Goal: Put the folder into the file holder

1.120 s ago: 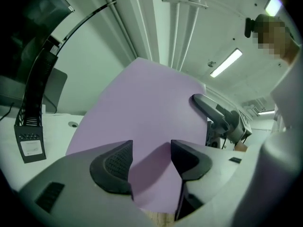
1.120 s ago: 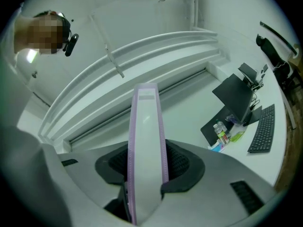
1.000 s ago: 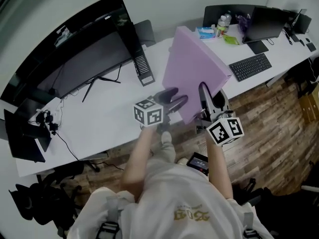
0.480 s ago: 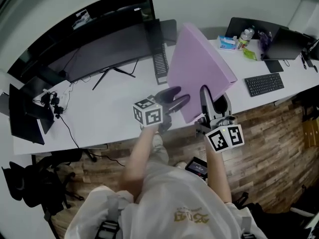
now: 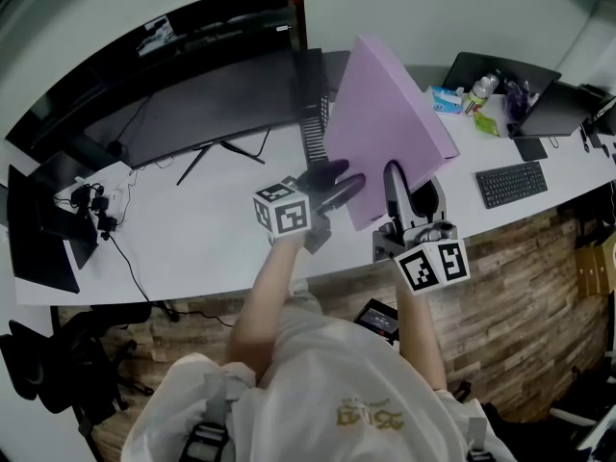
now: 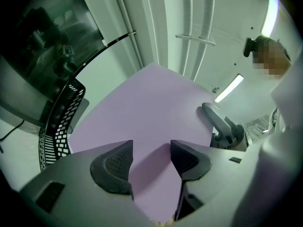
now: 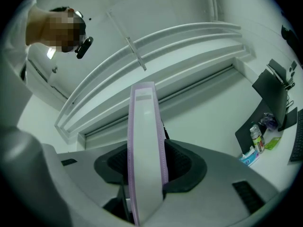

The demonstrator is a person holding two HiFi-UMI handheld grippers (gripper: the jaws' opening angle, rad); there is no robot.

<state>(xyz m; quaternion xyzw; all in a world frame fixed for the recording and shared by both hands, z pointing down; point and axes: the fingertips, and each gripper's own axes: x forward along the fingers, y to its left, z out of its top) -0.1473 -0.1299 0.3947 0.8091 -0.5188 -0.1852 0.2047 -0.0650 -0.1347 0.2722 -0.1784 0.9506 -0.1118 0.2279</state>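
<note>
The folder [image 5: 385,114] is in the air above the desk [image 5: 192,229], tilted, with one corner up at 12 o'clock. It is not in the holder [image 5: 310,128], a black mesh rack standing on the desk at the folder's 9 o'clock, close to its edge.

The right gripper [image 5: 406,189], at the folder's 6 o'clock, is clamped on it. In the right gripper view both pads press the sides of the narrow pale edge.

The left gripper [image 5: 351,174], at the folder's 7 o'clock, has its jaws spread wide. The folder's broad face fills the gap, and neither pad is seen pressing on it.

A monitor [image 5: 192,99] stands at the holder's 9 o'clock, and a keyboard [image 5: 525,183] lies at the folder's 4 o'clock.
</note>
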